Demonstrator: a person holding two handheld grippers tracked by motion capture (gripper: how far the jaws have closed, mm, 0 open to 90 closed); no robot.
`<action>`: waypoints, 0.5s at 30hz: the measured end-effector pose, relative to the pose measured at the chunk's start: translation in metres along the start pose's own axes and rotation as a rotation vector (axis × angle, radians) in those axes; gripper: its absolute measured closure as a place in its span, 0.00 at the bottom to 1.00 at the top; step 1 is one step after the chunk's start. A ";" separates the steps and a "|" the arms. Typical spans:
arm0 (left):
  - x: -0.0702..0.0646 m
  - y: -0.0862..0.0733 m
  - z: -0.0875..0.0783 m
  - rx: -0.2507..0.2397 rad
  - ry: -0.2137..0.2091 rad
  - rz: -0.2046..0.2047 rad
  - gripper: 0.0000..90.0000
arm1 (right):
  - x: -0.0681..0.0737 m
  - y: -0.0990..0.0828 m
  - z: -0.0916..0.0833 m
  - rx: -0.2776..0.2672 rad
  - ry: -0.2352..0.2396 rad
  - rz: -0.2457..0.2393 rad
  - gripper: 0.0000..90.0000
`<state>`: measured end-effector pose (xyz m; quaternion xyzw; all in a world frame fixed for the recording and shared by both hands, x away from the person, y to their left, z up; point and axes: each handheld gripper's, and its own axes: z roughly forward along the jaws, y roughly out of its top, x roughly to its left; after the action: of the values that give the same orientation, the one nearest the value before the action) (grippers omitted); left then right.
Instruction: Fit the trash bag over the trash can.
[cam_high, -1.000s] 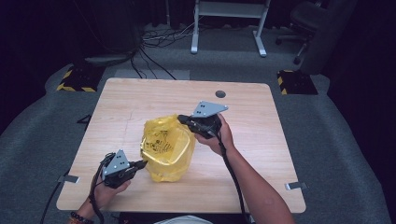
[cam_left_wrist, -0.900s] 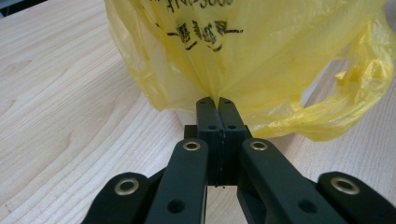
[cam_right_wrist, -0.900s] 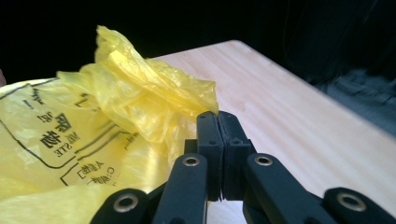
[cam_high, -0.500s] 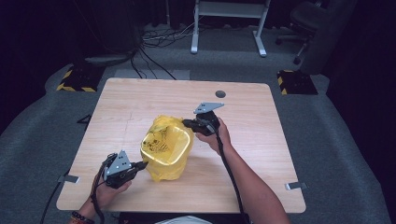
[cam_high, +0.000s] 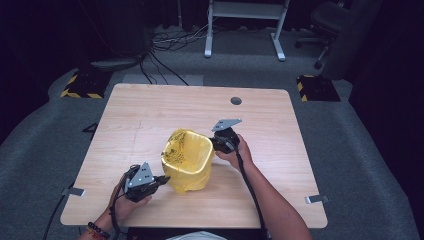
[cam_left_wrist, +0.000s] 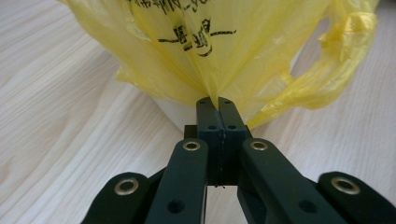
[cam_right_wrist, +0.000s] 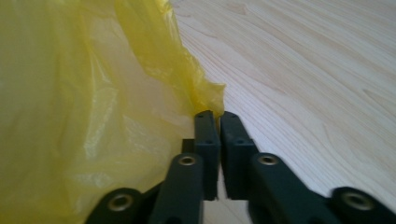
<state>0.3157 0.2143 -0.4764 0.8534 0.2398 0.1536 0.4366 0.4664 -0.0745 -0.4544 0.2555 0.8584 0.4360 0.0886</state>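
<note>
A yellow plastic bag (cam_high: 187, 160) with black print stands open-mouthed near the table's front, drawn over a white bin (cam_left_wrist: 180, 114) whose wall shows under the plastic. My left gripper (cam_high: 162, 179) is at the bag's lower left side. In the left gripper view it (cam_left_wrist: 215, 100) is shut on a pinch of the yellow bag (cam_left_wrist: 224, 42). My right gripper (cam_high: 214, 142) is at the bag's right rim. Its jaws (cam_right_wrist: 215, 113) have just been opening: a narrow gap separates the pads, and a corner of the bag (cam_right_wrist: 84, 107) lies at their tips.
The wooden table (cam_high: 150, 110) has a dark round hole (cam_high: 236, 100) near its far edge. On the grey floor behind it stand a white desk frame (cam_high: 245, 20) and an office chair (cam_high: 340, 25), with cables (cam_high: 165, 45) and black-yellow striped plates (cam_high: 82, 85).
My right hand has come down with the bag's rim, and the bunched bag now sits spread over the bin. The left gripper has shifted slightly while keeping its pinch.
</note>
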 end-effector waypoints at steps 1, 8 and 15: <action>-0.003 0.002 0.001 0.001 -0.007 0.013 1.00 | -0.001 -0.001 -0.003 -0.005 -0.014 0.004 0.84; -0.006 -0.005 -0.016 -0.024 -0.048 0.042 0.55 | -0.007 -0.013 -0.042 -0.089 -0.112 0.011 0.58; 0.017 -0.004 -0.039 -0.082 -0.051 0.000 0.38 | 0.013 -0.035 -0.093 -0.172 -0.020 -0.107 0.52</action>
<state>0.3101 0.2522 -0.4567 0.8384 0.2224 0.1415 0.4771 0.4073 -0.1503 -0.4245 0.2053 0.8293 0.5000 0.1417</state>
